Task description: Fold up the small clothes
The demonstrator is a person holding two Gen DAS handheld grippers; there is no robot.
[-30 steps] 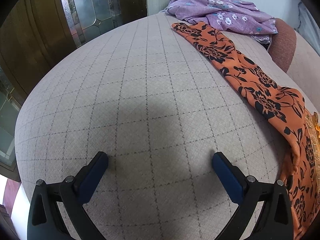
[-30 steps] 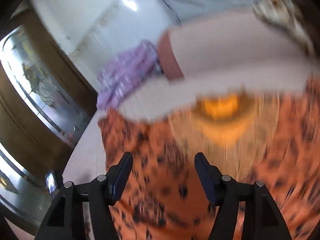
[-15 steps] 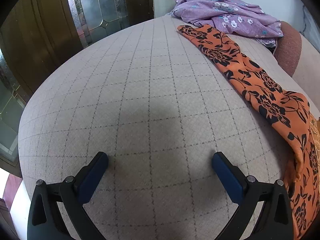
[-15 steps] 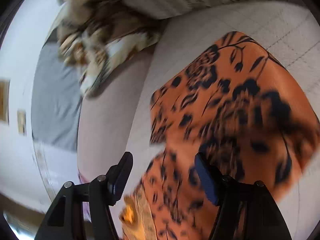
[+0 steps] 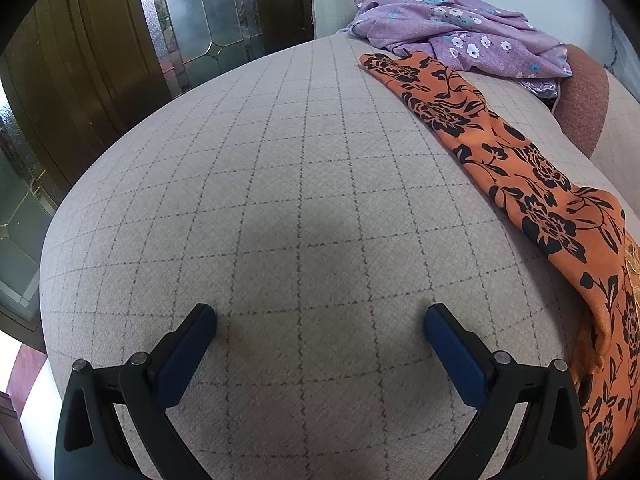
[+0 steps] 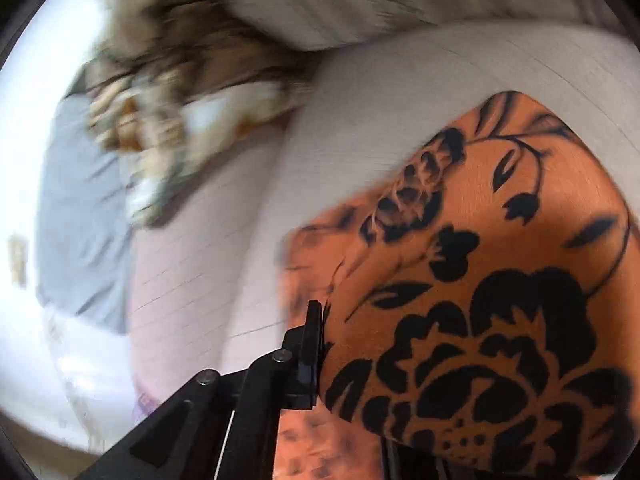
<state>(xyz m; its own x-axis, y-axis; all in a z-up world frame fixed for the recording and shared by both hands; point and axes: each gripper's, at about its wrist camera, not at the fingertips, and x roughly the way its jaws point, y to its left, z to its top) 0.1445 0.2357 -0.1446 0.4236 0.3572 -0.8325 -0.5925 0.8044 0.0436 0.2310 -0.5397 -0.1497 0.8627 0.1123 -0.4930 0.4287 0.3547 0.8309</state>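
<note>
Left gripper (image 5: 320, 318) near, fingers apart over bare checked bed (image 5: 280, 200). Right gripper (image 6: 320, 344) fingers just closed, clamped on orange floral garment (image 6: 480, 300). Garment stretched along bed's right side; purple floral cloth (image 5: 452, 36) bunched at far end.

Setting: a home, most likely a bedroom. Indicators: a quilted mattress (image 5: 280, 200) carrying loose clothes, a purple flowered garment (image 5: 460, 40) at its far end, and wooden doors with leaded glass (image 5: 192, 20) on the left.
</note>
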